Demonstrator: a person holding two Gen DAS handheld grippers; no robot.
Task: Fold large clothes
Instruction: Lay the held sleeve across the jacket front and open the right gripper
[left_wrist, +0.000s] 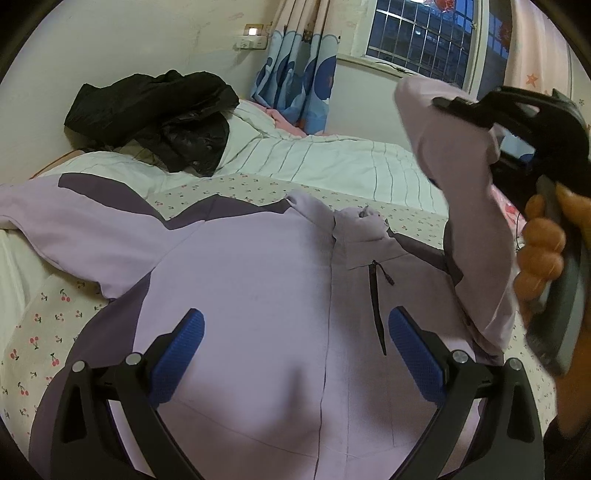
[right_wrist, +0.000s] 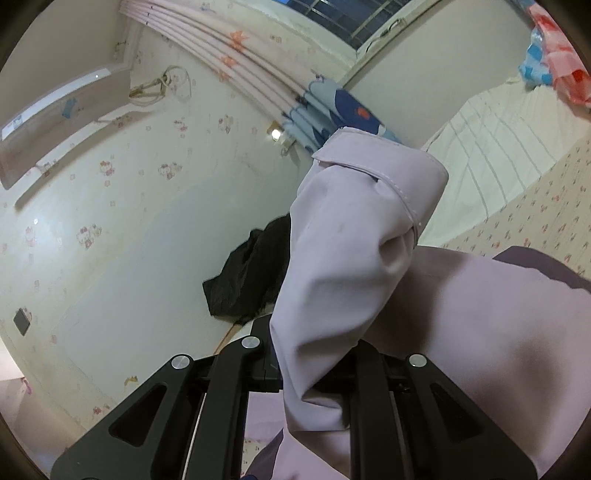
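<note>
Jacket: flat on bed, front up, zipper line running away from left gripper.
Left jaws: released, hovering over chest.
Right gripper: jaws clenched on sleeve, raised at jacket's right side, nearer the fold.

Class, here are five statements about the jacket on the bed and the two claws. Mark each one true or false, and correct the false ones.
1. The lilac jacket lies front up on the bed. True.
2. The right claw is open and empty. False: it is shut on the jacket's sleeve, which is lifted off the bed.
3. The left claw is open above the jacket's body. True.
4. The black garment lies on top of the lilac jacket. False: it lies apart, farther back on the bed near the wall.
5. The jacket's chest pocket zip is hidden. False: it shows, dark, beside the centre front.
</note>
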